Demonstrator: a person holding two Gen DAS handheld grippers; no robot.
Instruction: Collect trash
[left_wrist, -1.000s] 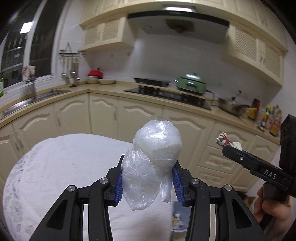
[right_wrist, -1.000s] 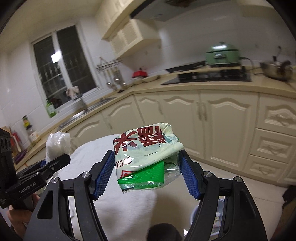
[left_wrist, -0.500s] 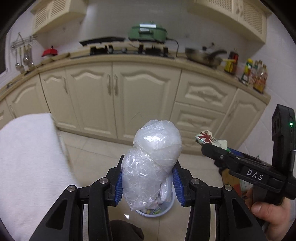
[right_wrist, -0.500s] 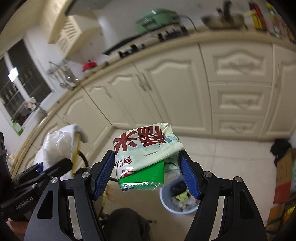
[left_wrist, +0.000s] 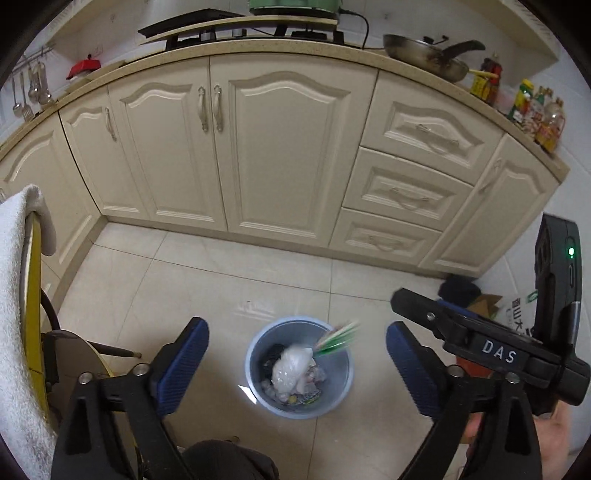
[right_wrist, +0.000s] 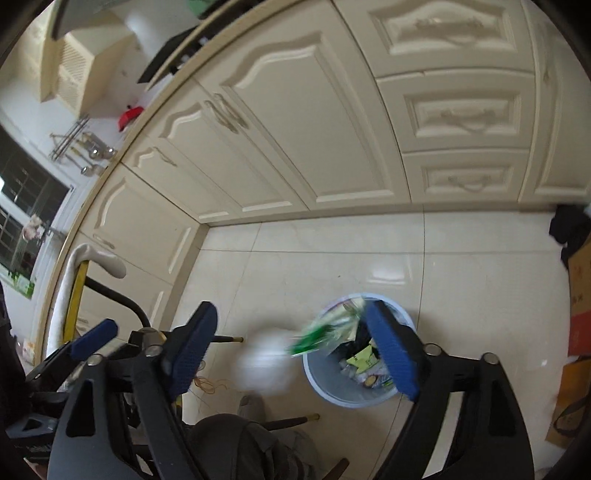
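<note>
A pale blue trash bin (left_wrist: 258, 391) stands on the tiled floor below both grippers, holding several scraps. My left gripper (left_wrist: 295, 325) hangs above it, its jaws opening wide with nothing between the blue pads. The clear plastic bag (left_wrist: 291, 369) lies in the bin's mouth. A green and white wrapper (left_wrist: 338, 338) is a blur at the rim. In the right wrist view my right gripper (right_wrist: 290, 306) is also opening, with nothing pressed between its pads. Beneath it the wrapper (right_wrist: 325, 332) and the bag (right_wrist: 264, 369) show as falling blurs beside the bin (right_wrist: 321, 387).
Cream cabinets and drawers (left_wrist: 280, 147) line the far side under a counter with a pan (left_wrist: 424, 55). A table with a white cloth (left_wrist: 14, 295) stands at the left. A dark bundle and cardboard (left_wrist: 476, 299) lie at the right. A person's knee (left_wrist: 229, 458) is at the bottom.
Both grippers swung away from the table and tipped down over the floor bin. Each let go of its load: the plastic bag and the wrapper now drop into the bin.
</note>
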